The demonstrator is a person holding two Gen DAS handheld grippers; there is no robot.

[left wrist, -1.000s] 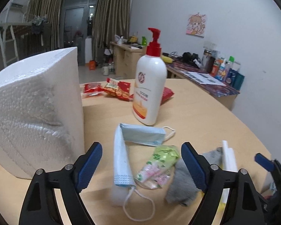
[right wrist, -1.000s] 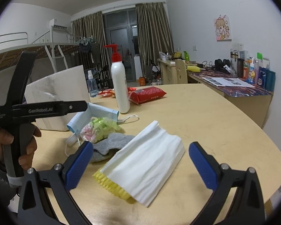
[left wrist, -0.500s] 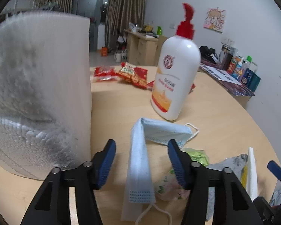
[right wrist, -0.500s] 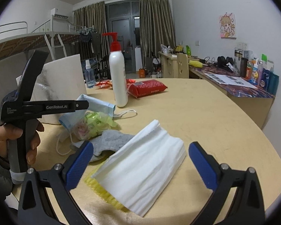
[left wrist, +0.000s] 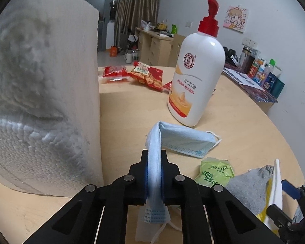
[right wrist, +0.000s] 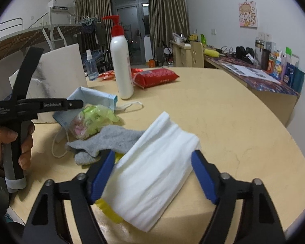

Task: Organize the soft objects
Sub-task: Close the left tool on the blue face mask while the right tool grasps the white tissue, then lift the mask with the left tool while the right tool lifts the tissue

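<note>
My left gripper (left wrist: 154, 158) is shut on a blue face mask (left wrist: 183, 140) that lies folded on the round wooden table (left wrist: 244, 122); the mask also shows in the right wrist view (right wrist: 93, 98). My right gripper (right wrist: 152, 166) is open, its blue pads on either side of a white tissue stack (right wrist: 154, 168) with a yellow wrapper beneath it. A grey sock (right wrist: 105, 140) and a green tissue pack (right wrist: 93, 120) lie between the mask and the stack. The left gripper's handle (right wrist: 20, 111) shows at left in the right wrist view.
A large white paper-towel pack (left wrist: 40, 101) stands close on the left. A white pump bottle (left wrist: 195, 75) stands behind the mask. Red snack bags (left wrist: 146, 77) and a red wipes pack (right wrist: 156, 77) lie farther back. A small spray bottle (right wrist: 90, 67) stands behind.
My left gripper moved forward and shut on the mask's folded edge. My right gripper moved forward and narrowed so its pads now flank the tissue stack.
</note>
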